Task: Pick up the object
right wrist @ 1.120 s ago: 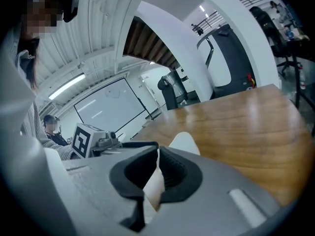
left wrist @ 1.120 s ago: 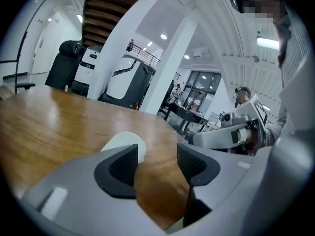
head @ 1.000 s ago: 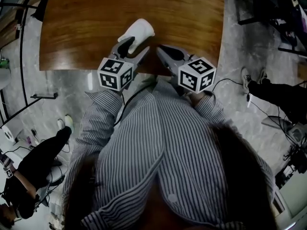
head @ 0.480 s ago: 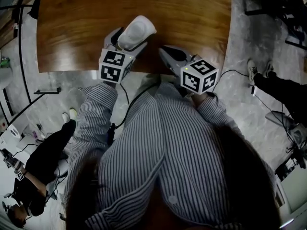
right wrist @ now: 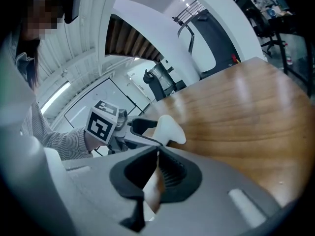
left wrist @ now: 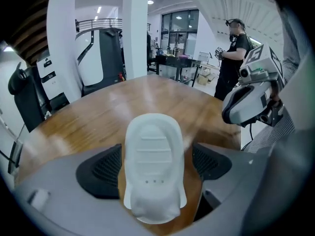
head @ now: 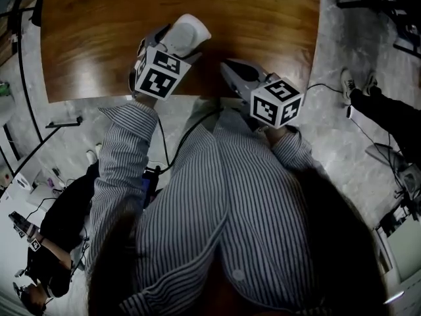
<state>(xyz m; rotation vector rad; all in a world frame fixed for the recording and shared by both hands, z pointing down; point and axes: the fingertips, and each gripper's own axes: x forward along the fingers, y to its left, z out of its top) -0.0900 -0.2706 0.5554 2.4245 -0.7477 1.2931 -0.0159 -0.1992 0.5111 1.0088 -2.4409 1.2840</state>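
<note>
A white, rounded, ribbed plastic object [head: 186, 33] lies on the wooden table [head: 99, 38] near its front edge. My left gripper [head: 168, 41] is around it. In the left gripper view the object [left wrist: 153, 181] sits between the two dark pads [left wrist: 101, 168], with a strip of wood showing at the right pad. The jaws are opening and the pads do not press on it. My right gripper [head: 228, 69] hovers just to the right, over the table's edge, shut with nothing in it [right wrist: 157, 154]. From there the object [right wrist: 170, 129] shows past the closed tips.
The table's front edge [head: 197, 97] runs right under both grippers. A cable [head: 172, 153] trails down from the left gripper. People stand on the floor at the lower left [head: 59, 229] and at the right [head: 381, 107]. Another person [left wrist: 236, 53] stands beyond the table.
My left gripper has moved forward over the table with the white object between its jaws, and its marker cube has turned. The right gripper has hardly moved.
</note>
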